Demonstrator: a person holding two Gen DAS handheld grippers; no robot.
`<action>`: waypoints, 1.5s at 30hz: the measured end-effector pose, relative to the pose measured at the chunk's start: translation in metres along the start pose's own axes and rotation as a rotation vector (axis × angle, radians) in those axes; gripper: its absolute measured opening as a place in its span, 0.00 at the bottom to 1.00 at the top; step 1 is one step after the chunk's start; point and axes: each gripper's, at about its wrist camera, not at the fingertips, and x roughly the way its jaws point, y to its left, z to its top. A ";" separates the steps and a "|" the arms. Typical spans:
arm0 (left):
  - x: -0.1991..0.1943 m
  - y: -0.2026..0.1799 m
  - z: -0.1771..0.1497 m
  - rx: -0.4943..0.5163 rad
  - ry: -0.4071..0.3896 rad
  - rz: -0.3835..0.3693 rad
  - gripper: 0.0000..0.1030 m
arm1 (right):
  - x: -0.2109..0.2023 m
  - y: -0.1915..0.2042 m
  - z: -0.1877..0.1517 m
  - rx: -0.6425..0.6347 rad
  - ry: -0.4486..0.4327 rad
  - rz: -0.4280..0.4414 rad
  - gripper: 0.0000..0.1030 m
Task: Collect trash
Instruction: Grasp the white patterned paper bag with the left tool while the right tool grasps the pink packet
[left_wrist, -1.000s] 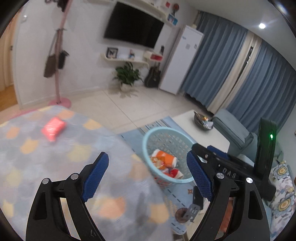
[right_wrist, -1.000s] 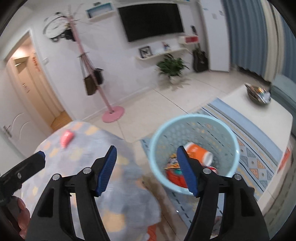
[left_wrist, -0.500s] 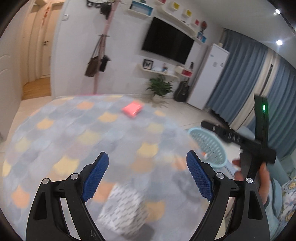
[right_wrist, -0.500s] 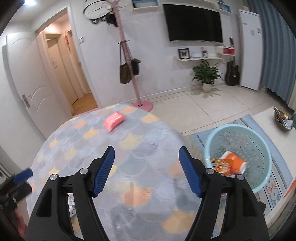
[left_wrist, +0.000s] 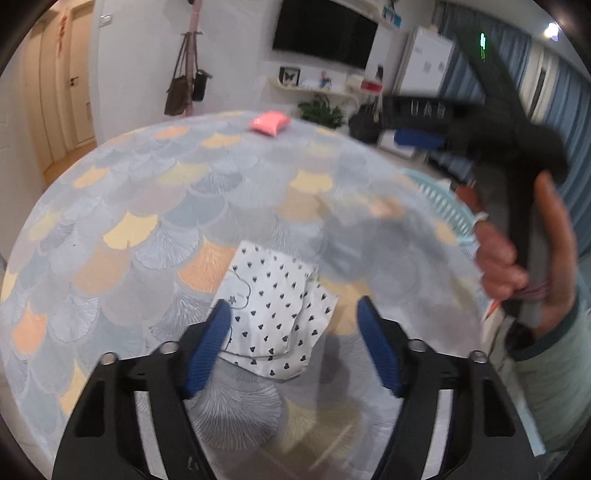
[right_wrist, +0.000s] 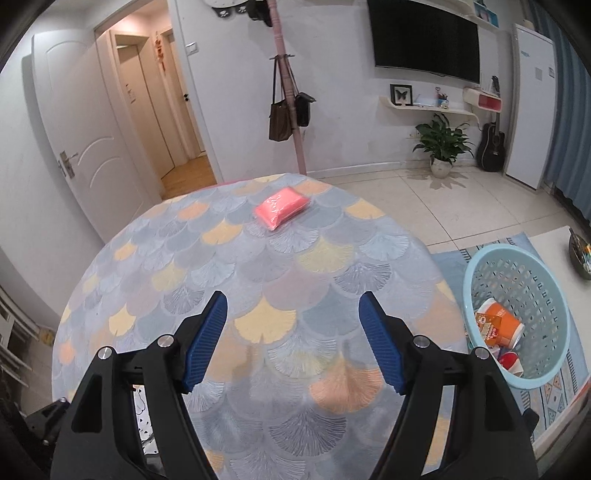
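Trash first: white heart-print wrapper (left_wrist: 275, 314) flat on the round table (left_wrist: 155, 206), toward the near edge, lying between the blue pads of the left tool (left_wrist: 291, 349). Jaws closing there, left pad over the wrapper's near corner, right pad off to its side; not yet pinched. Pink packet (right_wrist: 282, 207) alone near the far edge, well apart from everything else. Right tool (right_wrist: 293, 341) over bare patterned cloth, jaws spread and widening, nothing between them. Blue basket (right_wrist: 517, 258) on the floor rug just past the table's right edge, orange cup (right_wrist: 498, 326) and other scraps already inside. Plenty of open cloth between wrapper and packet. Right hand (left_wrist: 532, 258) seen gripping its handle above the table's right rim.
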 end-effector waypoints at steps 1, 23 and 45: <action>0.005 -0.001 -0.001 0.010 0.013 0.012 0.58 | 0.002 0.001 0.000 -0.005 0.004 -0.001 0.68; 0.029 0.061 0.084 -0.114 -0.166 0.067 0.06 | 0.127 -0.004 0.076 0.181 0.144 0.028 0.79; 0.043 0.072 0.080 -0.203 -0.189 -0.079 0.06 | 0.187 0.028 0.099 0.089 0.107 -0.164 0.51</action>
